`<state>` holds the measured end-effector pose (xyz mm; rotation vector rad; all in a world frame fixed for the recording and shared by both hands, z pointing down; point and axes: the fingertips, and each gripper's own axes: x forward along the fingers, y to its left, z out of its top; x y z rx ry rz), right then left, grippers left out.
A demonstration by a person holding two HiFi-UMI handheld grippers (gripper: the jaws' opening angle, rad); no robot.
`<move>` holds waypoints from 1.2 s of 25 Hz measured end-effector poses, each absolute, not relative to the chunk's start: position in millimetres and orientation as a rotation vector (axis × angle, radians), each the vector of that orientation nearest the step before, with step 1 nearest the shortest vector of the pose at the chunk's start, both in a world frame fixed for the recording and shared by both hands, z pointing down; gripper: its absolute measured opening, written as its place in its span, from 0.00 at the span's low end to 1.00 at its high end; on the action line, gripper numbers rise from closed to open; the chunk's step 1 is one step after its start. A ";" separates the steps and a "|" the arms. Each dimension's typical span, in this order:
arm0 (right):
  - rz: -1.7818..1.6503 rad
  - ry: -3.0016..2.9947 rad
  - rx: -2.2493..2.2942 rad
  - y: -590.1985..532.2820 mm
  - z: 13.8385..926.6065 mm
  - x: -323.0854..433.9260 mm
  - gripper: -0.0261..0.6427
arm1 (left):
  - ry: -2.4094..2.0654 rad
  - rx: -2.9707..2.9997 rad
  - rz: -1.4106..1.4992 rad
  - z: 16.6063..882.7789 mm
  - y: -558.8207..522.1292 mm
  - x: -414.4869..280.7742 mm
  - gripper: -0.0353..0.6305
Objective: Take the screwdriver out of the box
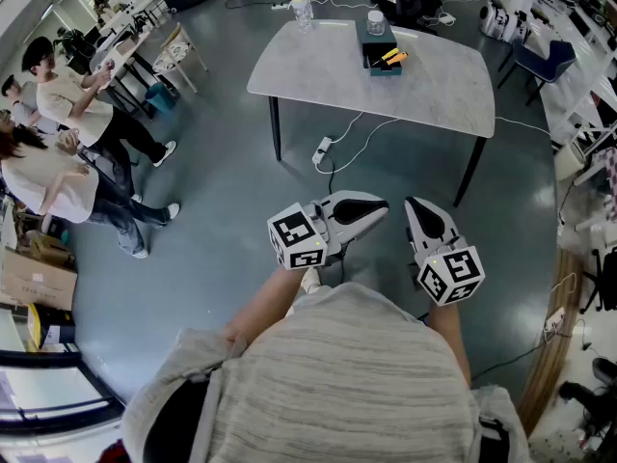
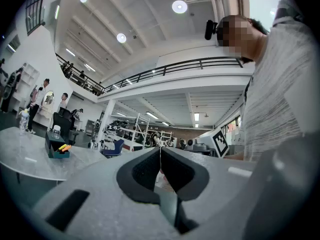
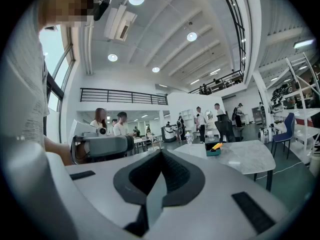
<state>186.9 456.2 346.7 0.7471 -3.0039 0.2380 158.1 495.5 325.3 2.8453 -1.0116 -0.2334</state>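
Note:
A small dark teal box (image 1: pixel 380 59) stands near the back edge of the pale table (image 1: pixel 434 90), well ahead of me. A yellow and orange screwdriver (image 1: pixel 390 58) lies in it and sticks out at the top. The left gripper view shows the box (image 2: pixel 56 149) at far left; in the right gripper view the box (image 3: pixel 213 149) sits right of centre with the screwdriver (image 3: pixel 216 146) in it. My left gripper (image 1: pixel 384 204) and right gripper (image 1: pixel 411 205) hang close to my body over the floor, both shut and empty, far from the table.
A clear bottle (image 1: pixel 302 12) and a clear jar (image 1: pixel 375 21) stand at the table's back edge. A power strip (image 1: pixel 323 149) with white cables lies on the floor under the table. Several people (image 1: pixel 58 133) stand at left beside desks. A blue chair (image 1: pixel 540 63) is at right.

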 end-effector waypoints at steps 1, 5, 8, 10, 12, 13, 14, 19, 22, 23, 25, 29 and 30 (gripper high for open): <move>0.237 -3.005 0.747 455.6 345.2 188.2 0.06 | -1.010 2.850 -0.232 323.1 495.5 160.2 0.08; 0.230 -3.005 0.744 455.6 342.1 191.3 0.06 | -1.011 2.858 -0.221 319.2 497.0 165.1 0.08; 0.233 -3.013 0.732 457.8 342.8 190.9 0.06 | -1.015 2.855 -0.213 320.3 499.0 165.5 0.08; 0.235 -3.024 0.695 461.0 343.9 188.6 0.06 | -1.020 2.851 -0.210 321.6 499.7 165.3 0.08; 0.247 -3.042 0.622 466.2 344.8 184.2 0.06 | -1.025 2.848 -0.201 323.5 499.5 165.1 0.08; 0.258 -3.055 0.579 469.4 344.7 181.7 0.06 | -1.027 2.845 -0.198 324.8 499.4 164.8 0.08; 0.267 -3.069 0.537 473.0 344.4 179.2 0.06 | -1.030 2.841 -0.196 326.2 499.6 164.4 0.08; 0.229 -3.084 0.470 481.1 341.8 173.7 0.06 | -1.055 2.825 -0.207 326.2 500.8 163.1 0.08; 0.224 -3.082 0.469 480.6 340.1 173.9 0.06 | -1.068 2.814 -0.206 326.7 501.4 161.8 0.08; 0.233 -3.081 0.469 480.3 341.3 174.2 0.06 | -1.072 2.810 -0.205 327.8 501.9 161.3 0.08; 0.246 -3.072 0.473 478.6 346.6 172.9 0.06 | -1.081 2.802 -0.206 330.8 502.3 158.7 0.08; 0.244 -3.052 0.513 471.4 355.1 161.6 0.06 | -1.079 2.769 -0.205 342.1 501.3 144.6 0.08; 0.244 -3.051 0.519 468.8 355.3 157.8 0.06 | -1.080 2.758 -0.214 344.0 499.3 139.4 0.08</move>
